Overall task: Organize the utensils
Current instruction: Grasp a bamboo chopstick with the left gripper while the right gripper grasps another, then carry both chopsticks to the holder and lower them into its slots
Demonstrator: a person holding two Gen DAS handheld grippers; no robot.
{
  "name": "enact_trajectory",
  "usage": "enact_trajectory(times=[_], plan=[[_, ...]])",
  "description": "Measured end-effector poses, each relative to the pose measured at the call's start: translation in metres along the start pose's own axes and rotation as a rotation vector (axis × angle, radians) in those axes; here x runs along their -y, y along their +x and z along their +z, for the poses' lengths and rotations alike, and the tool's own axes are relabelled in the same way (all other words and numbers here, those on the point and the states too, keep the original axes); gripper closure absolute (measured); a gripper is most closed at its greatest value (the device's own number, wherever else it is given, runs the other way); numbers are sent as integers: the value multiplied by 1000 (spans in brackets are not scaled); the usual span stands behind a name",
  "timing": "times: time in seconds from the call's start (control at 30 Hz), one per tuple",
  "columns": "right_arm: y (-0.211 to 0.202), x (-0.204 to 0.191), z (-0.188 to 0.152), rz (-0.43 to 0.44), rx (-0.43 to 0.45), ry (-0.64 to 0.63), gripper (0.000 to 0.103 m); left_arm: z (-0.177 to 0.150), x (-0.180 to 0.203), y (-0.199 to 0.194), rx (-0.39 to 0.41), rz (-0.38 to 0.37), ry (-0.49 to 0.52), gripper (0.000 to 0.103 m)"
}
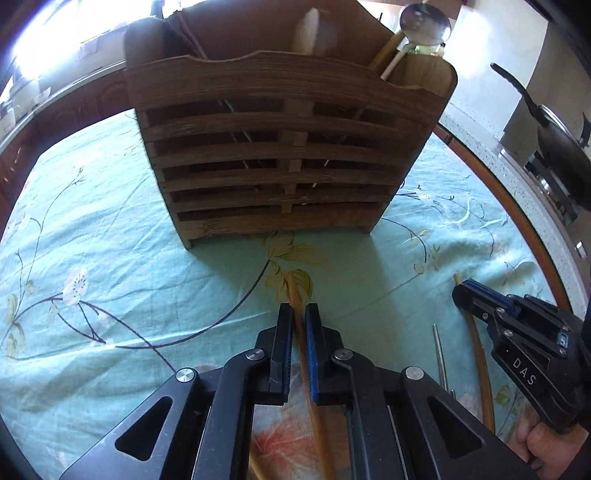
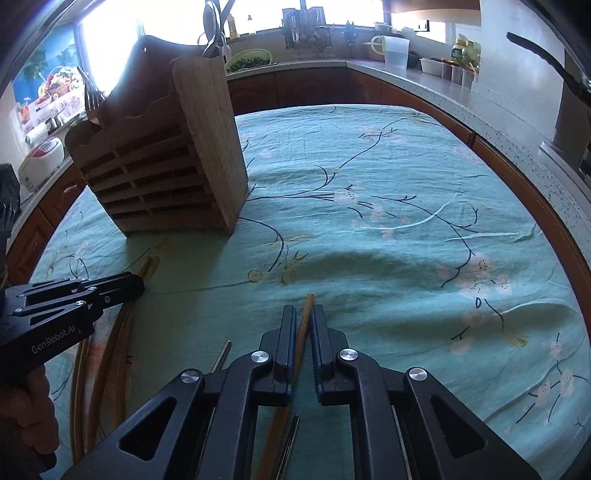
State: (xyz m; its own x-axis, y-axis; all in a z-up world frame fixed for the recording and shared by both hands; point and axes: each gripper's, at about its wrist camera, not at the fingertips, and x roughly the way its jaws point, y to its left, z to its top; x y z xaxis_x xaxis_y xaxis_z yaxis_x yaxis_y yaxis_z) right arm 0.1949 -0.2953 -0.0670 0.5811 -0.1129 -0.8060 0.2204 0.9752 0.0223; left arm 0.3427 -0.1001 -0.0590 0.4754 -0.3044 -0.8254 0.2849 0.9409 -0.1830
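A slatted wooden holder [image 1: 280, 155] stands on a table covered with a pale green flowered cloth [image 1: 110, 236], and everything else is easiest placed from it. Out of its top stick a metal ladle [image 1: 424, 22], a pale handle and, on the far side, a fork [image 2: 90, 98].

On the cloth in front of the holder, on the side nearest the person, the left gripper [image 1: 299, 314] is clenched on a wooden chopstick [image 1: 295, 291]. The stick runs up between the two pads, its tip poking out just past them toward the holder's base, the rest trailing back under the tool.

To the right of that, further from the holder, the right gripper [image 2: 303, 315] is likewise clamped on another wooden chopstick [image 2: 308, 301], whose squared end shows just beyond the fingertips. Both tools point steeply down at the cloth, and a hand [image 1: 546, 443] grips the handle of the right one.

Between the two grippers, still lying loose on the cloth, are a metal chopstick [image 1: 439, 354] and several more wooden ones [image 2: 110, 350], all on the near side of the holder and apart from it.

Beyond the holder runs a kitchen counter [image 2: 406, 74] with a clear jug [image 2: 395, 50] under bright windows, and off to the holder's right a dark pan [image 1: 561, 147] sits on a stove.
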Motion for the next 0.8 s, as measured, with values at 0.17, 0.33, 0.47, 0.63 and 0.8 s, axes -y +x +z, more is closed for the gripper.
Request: enact_trajectory(times=[0.17,0.33,0.47,0.63,0.8], plan=[[-26,0,2,84,54,50,98,-8,-6,-29,70,-41,-33,98],[-67,-7,10,134,132,45,98,-18,-12,-74,161,-103,-70,99],[-99,-13,15,160,195,30,98,-28,-16,-110,235,-135,-86,99],[-136,-17,21,196,276,26,98,-42,-21,-153,320,-158,-99,99],[-170,-21,30,224,360,26,98,-59,-29,-189,389,-175,-110,99]])
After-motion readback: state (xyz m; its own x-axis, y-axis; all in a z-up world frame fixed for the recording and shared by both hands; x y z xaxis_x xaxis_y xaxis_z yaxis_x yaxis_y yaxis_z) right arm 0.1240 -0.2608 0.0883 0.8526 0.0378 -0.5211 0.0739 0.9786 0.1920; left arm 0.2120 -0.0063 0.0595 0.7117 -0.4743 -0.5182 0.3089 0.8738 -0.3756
